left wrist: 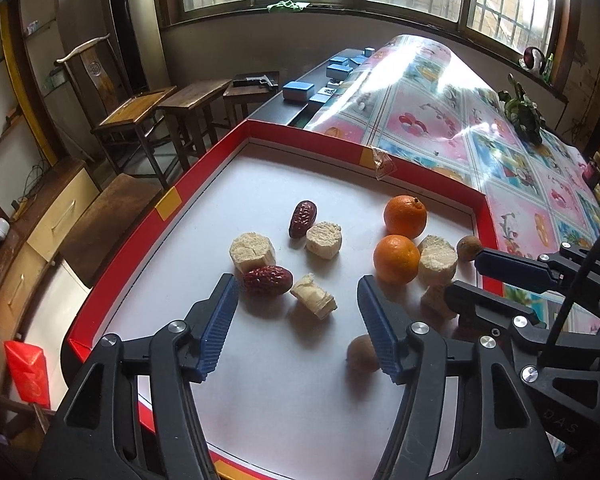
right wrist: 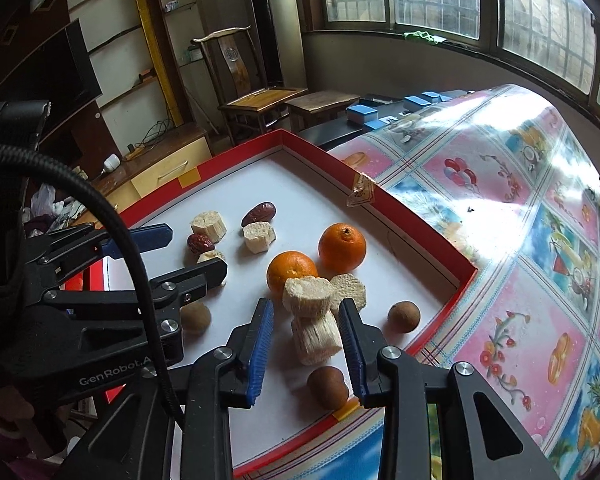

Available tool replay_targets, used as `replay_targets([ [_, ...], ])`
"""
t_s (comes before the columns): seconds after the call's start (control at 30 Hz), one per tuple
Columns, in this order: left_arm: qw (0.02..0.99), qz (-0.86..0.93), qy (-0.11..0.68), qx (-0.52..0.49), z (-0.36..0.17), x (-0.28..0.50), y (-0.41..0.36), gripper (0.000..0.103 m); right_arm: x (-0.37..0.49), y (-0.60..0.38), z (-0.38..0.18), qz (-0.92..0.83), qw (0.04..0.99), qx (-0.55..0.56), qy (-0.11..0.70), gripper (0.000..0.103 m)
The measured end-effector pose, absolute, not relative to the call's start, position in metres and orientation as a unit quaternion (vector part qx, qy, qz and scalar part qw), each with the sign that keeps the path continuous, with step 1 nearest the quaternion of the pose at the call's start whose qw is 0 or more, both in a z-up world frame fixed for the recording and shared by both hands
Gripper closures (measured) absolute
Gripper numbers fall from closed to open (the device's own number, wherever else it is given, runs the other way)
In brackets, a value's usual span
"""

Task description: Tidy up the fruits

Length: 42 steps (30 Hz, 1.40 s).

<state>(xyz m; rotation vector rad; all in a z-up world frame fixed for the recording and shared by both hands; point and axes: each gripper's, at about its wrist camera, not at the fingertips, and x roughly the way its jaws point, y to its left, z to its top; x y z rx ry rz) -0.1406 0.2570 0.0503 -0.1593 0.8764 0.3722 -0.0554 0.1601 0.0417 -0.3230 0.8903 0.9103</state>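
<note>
Hand-held gripper (right wrist: 306, 344) on the right, spread loosely around pale fibrous sugarcane chunk (right wrist: 315, 338) on white red-rimmed tray (left wrist: 485, 216): best squeezed gently mid-piece, lifted straight, clear of stacked chunk (right wrist: 306, 294) behind.

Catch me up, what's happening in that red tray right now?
A person is sorting fruit in the red-rimmed tray with two handheld grippers. The left gripper hangs open over a cut sugarcane piece beside a red date, gripping nothing. The right gripper has its jaws on either side of another sugarcane piece; a gap still shows at the pads. Two oranges sit together, and small brown fruits lie scattered.
</note>
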Motion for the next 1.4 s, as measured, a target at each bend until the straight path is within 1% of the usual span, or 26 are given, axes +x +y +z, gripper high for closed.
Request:
replay_targets([
  [0.07,0.888,0.181,0.415,-0.076,0.053,-0.142,0.254,0.040,-0.060,0.152,0.045,0.416,0.798,-0.149,0.410,0.070],
  [0.1,0.890,0.182,0.412,-0.076,0.054,-0.142,0.252,0.037,-0.061,0.148,0.046,0.413,0.801,-0.146,0.408,0.070],
  [0.2,0.896,0.189,0.397,-0.062,0.061,-0.144,0.243,0.037,-0.066,0.133,0.051,0.398,0.816,-0.125,0.400,0.069],
  [0.33,0.903,0.183,0.384,-0.061,0.070,-0.144,0.231,0.037,-0.073,0.114,0.056,0.368,0.841,-0.104,0.383,0.061],
  [0.77,0.908,0.170,0.379,-0.059,0.076,-0.146,0.208,0.037,-0.086,0.090,0.061,0.334,0.859,-0.093,0.377,0.057],
  [1.4,0.909,0.169,0.378,-0.051,0.074,-0.144,0.204,0.037,-0.082,0.084,0.055,0.338,0.853,-0.084,0.389,0.057],
])
